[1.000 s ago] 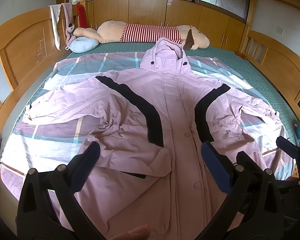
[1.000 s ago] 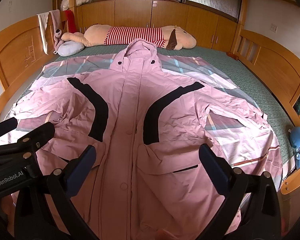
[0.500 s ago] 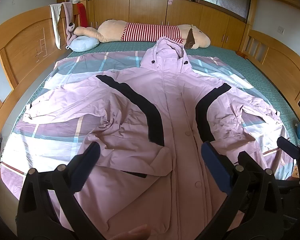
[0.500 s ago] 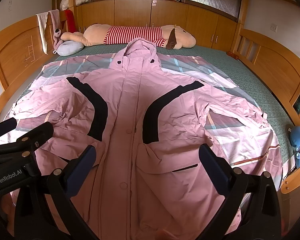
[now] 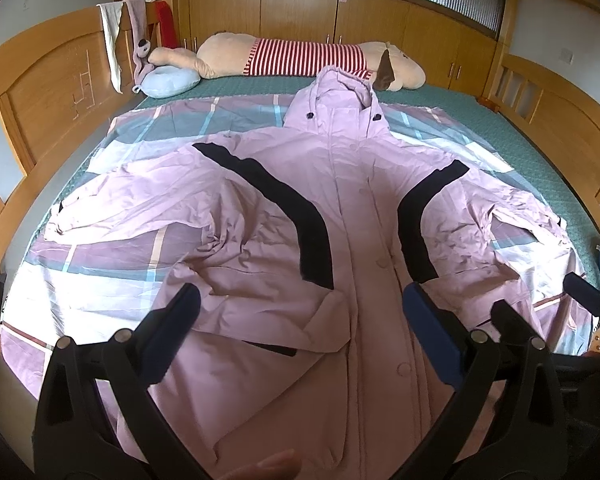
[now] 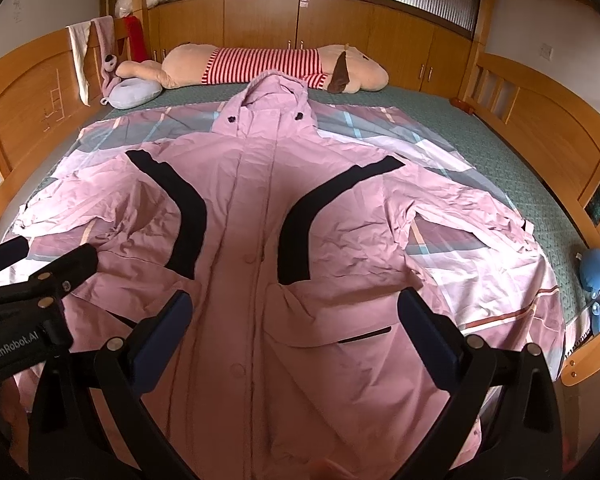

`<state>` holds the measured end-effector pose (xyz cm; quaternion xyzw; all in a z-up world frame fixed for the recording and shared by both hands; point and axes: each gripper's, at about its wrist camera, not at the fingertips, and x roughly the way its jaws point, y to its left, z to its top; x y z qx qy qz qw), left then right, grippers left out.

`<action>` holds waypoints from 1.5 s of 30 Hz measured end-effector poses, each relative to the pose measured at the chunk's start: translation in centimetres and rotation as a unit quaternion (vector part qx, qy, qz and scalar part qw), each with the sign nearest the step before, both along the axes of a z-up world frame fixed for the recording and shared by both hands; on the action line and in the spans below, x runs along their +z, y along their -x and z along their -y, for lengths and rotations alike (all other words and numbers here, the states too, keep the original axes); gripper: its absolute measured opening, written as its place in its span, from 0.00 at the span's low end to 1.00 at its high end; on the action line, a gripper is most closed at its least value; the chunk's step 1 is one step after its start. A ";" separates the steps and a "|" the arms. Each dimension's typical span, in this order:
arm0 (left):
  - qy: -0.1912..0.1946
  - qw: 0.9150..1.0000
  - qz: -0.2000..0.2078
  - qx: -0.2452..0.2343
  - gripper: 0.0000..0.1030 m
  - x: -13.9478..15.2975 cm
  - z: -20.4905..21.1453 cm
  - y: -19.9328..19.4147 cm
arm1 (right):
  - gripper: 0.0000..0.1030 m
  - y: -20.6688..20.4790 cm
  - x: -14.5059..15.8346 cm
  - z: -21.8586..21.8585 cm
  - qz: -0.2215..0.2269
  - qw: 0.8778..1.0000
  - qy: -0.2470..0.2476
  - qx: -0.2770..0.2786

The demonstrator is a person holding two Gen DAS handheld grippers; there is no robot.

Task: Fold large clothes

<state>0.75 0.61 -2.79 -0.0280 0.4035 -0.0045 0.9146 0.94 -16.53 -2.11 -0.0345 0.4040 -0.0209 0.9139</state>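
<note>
Pink coat [image 5: 352, 208] with black stripes lies flat on its back on the bed [image 5: 480, 120], face up, buttons down the middle. The coat is the big thing here, so every place is told from it. Its hood [image 5: 336, 96] points at the far end, close to a long stuffed toy [image 5: 300, 58] in a red striped shirt. A checked sheet [image 5: 100, 264] is spread under the coat. One sleeve [image 5: 132, 204] goes out to the left side and the other sleeve [image 6: 468, 208] goes out to the right side. The cloth under the left arm is bunched and wrinkled.

The left gripper [image 5: 298, 320] hangs over the near bottom part of the coat, a bit left of the button line. Its two fingers are spread wide and hold nothing. The right gripper [image 6: 292, 322] hangs over the same near part, a bit right of the button line. Its fingers are spread wide too, with nothing in them. The two tools are close side by side, and each one shows at the edge of the other's view.

No fold has been made yet, I think. The coat is laid out and folding is about to start. The next move probably needs each tool to go out to a side edge or a sleeve, come down to the cloth, pinch it, and bring it in over the middle. The wrinkled left side may need smoothing first.
</note>
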 end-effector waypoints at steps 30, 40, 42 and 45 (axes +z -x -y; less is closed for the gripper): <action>-0.011 0.992 -0.099 -0.077 0.98 -9.6 9.8 -10.4 | 0.11 -13.7 -17.5 50.1 0.044 0.765 -0.533 -0.359; -0.016 0.996 -0.087 -0.020 0.98 -9.9 7.9 -12.0 | 0.06 -15.5 -0.9 38.1 0.216 0.844 -0.486 -0.069; -0.006 0.996 -0.088 -0.008 0.98 -9.9 7.3 -12.2 | 0.06 -16.4 1.6 32.1 0.204 0.858 -0.470 0.035; 0.014 0.995 -0.098 0.012 0.98 -9.9 6.0 -12.6 | 0.07 -18.3 2.6 23.0 0.134 0.877 -0.430 0.168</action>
